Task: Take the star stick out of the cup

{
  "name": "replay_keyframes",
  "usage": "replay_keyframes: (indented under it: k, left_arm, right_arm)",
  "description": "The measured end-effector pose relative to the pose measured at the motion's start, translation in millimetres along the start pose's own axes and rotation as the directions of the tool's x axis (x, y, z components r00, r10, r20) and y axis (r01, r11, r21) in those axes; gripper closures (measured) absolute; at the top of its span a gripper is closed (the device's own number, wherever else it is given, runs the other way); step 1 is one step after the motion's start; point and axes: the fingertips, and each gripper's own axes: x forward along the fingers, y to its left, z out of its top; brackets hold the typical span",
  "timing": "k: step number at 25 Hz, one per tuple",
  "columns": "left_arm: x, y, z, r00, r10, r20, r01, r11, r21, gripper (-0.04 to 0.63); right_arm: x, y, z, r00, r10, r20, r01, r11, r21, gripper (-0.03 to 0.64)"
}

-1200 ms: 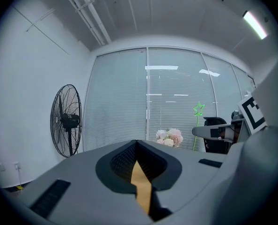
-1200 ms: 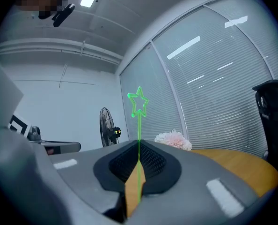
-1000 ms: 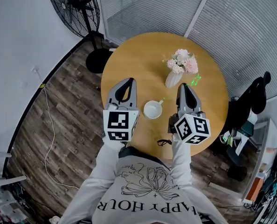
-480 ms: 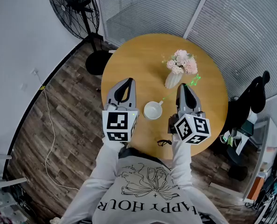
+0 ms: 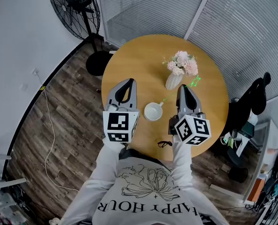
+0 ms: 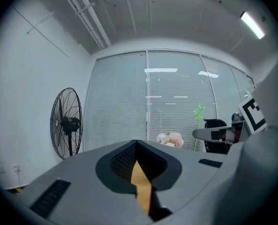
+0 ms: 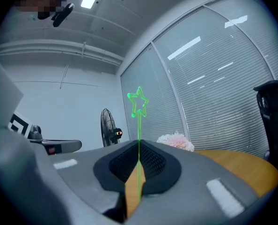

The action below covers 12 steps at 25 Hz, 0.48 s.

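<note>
Grips thin green star-topped stick (image 7: pixel 139 130) in right gripper (image 7: pixel 138 146), left gripper (image 6: pixel 136 146) closed on nothing; seemingly clear of white ceramic cup (image 5: pixel 153 110), so next lay it aside.

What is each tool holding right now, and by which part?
The right tool is shut on the star stick, pinching its thin stem below the star. The left tool is shut on nothing.

Even, cool indoor light, ceiling strip lights (image 6: pixel 251 25) glaring, soft shadows, strong fisheye bending with dark corners.
</note>
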Motion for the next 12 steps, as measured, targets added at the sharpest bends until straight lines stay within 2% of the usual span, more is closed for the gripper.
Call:
replay_keyframes:
  k: [12]
  left_arm:
    - [4.0,-1.4,0.1,1.0,0.001,-0.003,-0.001,1.0,0.0,0.591]
  right_arm:
    - [2.8,-2.9,-2.1,1.0,-0.001,-0.01,0.001,1.0,0.002,0.601]
